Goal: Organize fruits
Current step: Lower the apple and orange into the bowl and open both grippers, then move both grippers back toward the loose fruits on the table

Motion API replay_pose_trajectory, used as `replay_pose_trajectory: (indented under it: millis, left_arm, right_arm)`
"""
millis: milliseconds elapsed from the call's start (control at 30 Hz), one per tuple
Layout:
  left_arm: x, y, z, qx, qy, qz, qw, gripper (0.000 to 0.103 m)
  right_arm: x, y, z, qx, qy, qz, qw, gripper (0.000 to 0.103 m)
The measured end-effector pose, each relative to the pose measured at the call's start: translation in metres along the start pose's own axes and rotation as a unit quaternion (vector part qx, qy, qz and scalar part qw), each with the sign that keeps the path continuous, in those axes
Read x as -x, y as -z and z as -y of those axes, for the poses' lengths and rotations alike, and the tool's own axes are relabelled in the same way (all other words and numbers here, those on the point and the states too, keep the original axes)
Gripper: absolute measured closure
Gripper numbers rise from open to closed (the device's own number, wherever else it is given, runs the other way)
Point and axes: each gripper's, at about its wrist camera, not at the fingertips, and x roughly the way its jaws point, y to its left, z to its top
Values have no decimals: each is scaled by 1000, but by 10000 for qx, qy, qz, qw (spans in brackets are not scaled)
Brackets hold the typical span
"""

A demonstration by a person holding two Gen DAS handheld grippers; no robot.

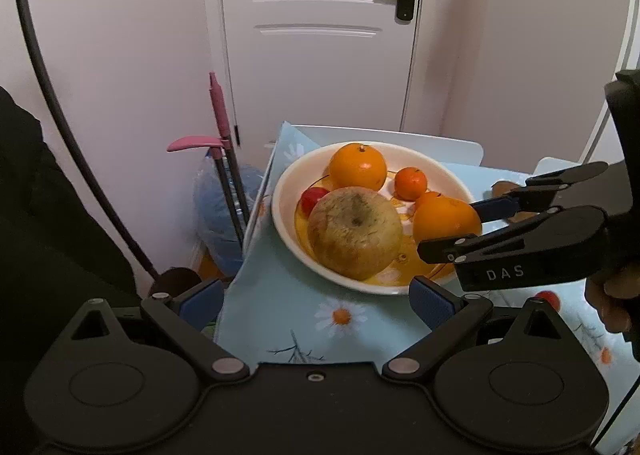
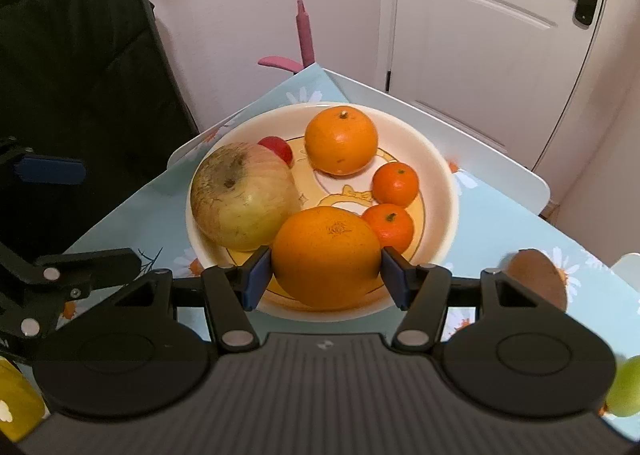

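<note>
While the large orange [image 2: 326, 255] is pinched by the right gripper [image 2: 326, 275] over the bowl [image 2: 440, 183], a low release is advised; the left gripper [image 1: 316, 299] is held spread, empty.

**Shiny, Bumpy, Soft**

The bowl [image 2: 440, 191] looks smooth and shiny, like glazed china. The big orange [image 2: 326, 255] has bumpy, glossy skin. The apple [image 2: 240, 199] looks dull and rough-spotted. The tablecloth [image 1: 340, 319] is smooth flowered cloth. The right gripper [image 2: 326, 275] is matt black plastic with blue pads [image 2: 256, 275].
</note>
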Motion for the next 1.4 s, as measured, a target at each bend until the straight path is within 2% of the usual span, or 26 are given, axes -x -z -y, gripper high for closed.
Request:
replay_pose_trajectory:
  millis: [67, 100, 133, 200, 467, 700, 933, 1133, 1267, 1400]
  left_arm:
    - [0, 2, 0, -64, -30, 5, 10000, 2]
    - [1, 3, 0, -88, -32, 9, 10000, 2]
    - [1, 4, 0, -104, -32, 8, 9999, 2]
    - [2, 5, 1, -136, -23, -3, 9999, 2]
    - [9, 0, 6, -260, 40, 90, 9996, 2]
    - [22, -10, 6, -261, 102, 150, 9995, 2]
    - [32, -28, 14, -416, 323, 349, 9980, 2]
    - [32, -38, 27, -506, 498, 359, 9968, 3]
    - [33, -40, 40, -575, 573, 397, 9959, 3]
    - [35, -43, 61, -580, 555, 415, 9959, 3]
  right_arm:
    - [-1, 0, -2, 20, 35, -8, 10000, 27]
    - [1, 0, -3, 52, 44, 89, 9999, 21]
    - [5, 0, -3, 89, 54, 176, 9998, 8]
    - [14, -2, -4, 128, 189, 363, 9991, 0]
    - [44, -1, 8, -158, 381, 510, 9978, 0]
    - [91, 0, 18, -660, 596, 749, 9932, 0]
    - [137, 8, 37, -1427, 1134, 876, 9794, 0]
    - [168, 23, 54, -1712, 1631, 947, 9670, 0]
    - [183, 35, 71, -1843, 1784, 1001, 9613, 0]
    - [194, 46, 90, -1937, 1703, 1088, 9600, 0]
